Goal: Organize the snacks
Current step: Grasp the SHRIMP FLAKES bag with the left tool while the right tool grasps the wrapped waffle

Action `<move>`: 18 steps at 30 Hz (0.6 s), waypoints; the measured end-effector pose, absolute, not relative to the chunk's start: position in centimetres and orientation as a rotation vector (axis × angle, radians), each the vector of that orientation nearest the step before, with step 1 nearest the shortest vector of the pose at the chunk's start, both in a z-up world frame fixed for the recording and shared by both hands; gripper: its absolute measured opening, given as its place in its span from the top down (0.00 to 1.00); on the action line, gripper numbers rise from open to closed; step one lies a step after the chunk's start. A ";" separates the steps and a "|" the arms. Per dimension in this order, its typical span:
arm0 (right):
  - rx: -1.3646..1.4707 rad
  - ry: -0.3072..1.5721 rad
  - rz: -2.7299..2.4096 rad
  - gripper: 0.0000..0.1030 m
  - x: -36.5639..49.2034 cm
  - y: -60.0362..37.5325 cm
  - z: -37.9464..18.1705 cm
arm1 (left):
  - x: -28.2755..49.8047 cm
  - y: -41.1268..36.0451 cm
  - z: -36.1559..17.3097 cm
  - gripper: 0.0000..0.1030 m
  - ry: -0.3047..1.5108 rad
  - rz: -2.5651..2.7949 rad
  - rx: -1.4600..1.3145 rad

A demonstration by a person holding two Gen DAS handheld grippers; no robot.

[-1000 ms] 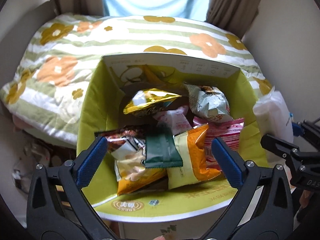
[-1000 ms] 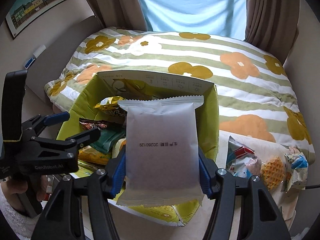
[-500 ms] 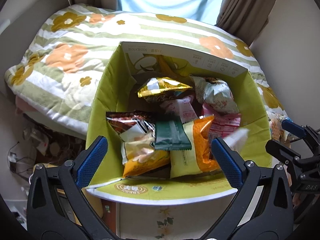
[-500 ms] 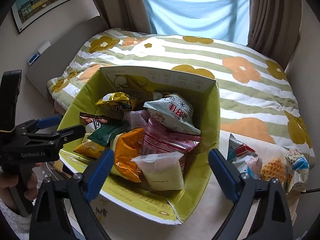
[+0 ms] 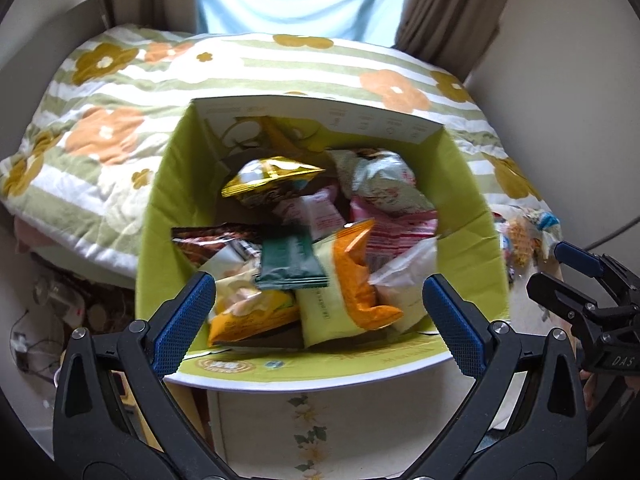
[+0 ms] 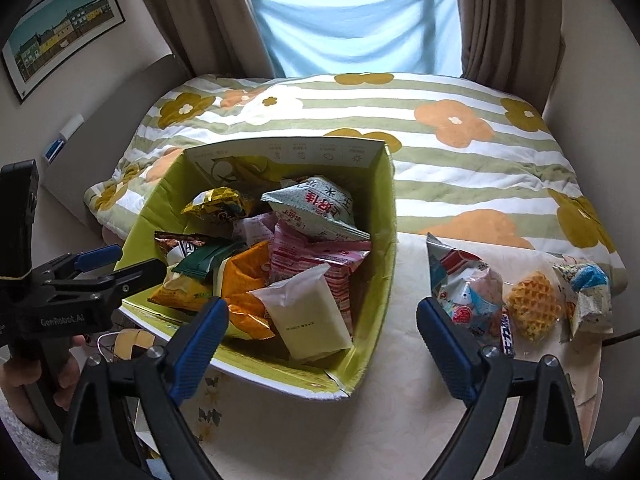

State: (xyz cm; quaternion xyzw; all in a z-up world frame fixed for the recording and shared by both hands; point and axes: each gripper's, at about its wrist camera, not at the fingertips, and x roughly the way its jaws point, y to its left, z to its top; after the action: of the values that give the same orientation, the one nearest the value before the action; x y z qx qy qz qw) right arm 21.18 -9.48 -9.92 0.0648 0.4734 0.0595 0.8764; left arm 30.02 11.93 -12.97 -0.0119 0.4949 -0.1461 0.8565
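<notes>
Green box (image 6: 384, 216) on tabletop (image 6: 400, 420) already stuffed; white pack (image 6: 308, 320) lies inside, near front. Both grippers, left (image 5: 318, 324) and right (image 6: 320, 344), fingers wide apart, holding nothing. Next, probably: right grabs loose snacks (image 6: 468, 288) beside box, waffle (image 6: 532, 308) too.

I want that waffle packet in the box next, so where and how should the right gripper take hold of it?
Come from above and close on the flat sealed edge of the waffle packet. It lies flat on the table, with packets close on both sides, so a side approach would bump them.
</notes>
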 end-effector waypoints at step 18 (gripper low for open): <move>0.202 1.037 -0.070 0.08 15.8 -23.7 -11.1 | 28.6 -1.9 -11.6 0.00 1.027 -0.492 0.069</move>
State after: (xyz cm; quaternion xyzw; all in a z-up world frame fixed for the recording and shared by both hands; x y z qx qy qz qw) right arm 15.84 -23.68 -11.11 0.0963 0.4947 -0.0333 0.8631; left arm 28.56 -1.86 -11.59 0.0325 0.4861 -0.2327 0.8417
